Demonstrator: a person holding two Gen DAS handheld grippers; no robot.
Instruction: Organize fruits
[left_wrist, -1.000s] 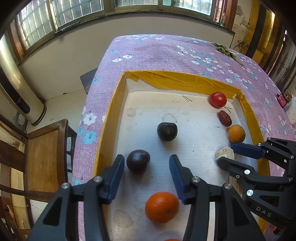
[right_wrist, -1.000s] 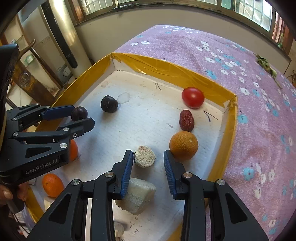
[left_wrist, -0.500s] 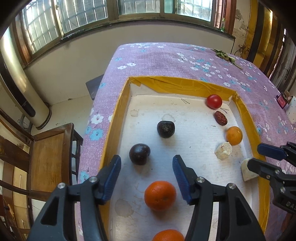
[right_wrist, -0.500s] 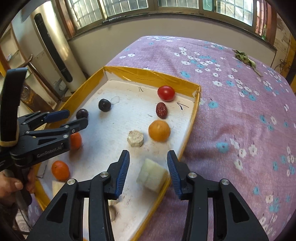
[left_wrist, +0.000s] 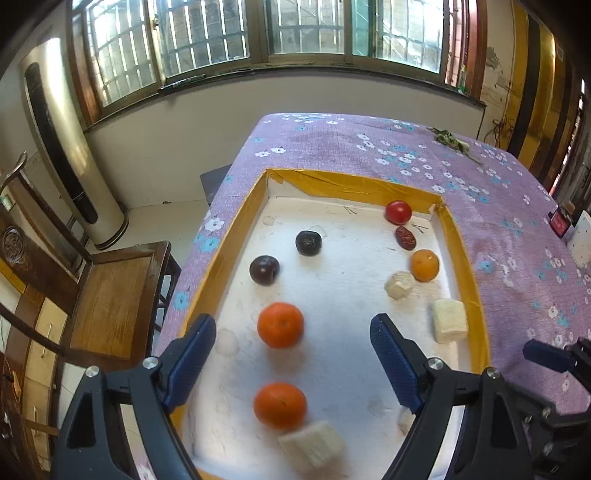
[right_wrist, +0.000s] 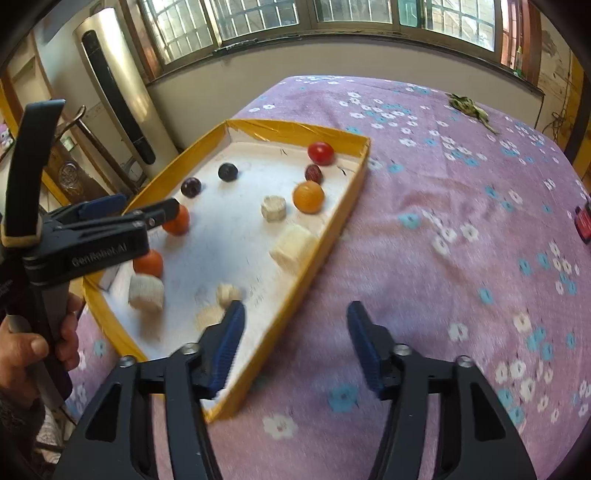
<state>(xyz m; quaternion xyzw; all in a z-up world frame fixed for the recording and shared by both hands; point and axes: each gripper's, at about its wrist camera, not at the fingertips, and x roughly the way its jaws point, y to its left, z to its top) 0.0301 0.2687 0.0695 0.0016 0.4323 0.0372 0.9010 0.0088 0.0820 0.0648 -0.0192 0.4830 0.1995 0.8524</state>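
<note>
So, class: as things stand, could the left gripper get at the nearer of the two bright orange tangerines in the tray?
Probably yes. The left gripper has nothing between its opening jaws, and the nearer tangerine lies just below them on the tray floor. Only a pale block lies close beside it, towards the camera.

Only legible text I get: "GenRobot.AI" in pale letters on the black body of the left gripper (right_wrist: 127, 212), seen from right wrist cam. Pen scribbles on the tray (right_wrist: 334, 218) floor unreadable.

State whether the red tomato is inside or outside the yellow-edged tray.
Inside. The tomato rests on the white floor of the tray, near its far right corner, within the walls.
</note>
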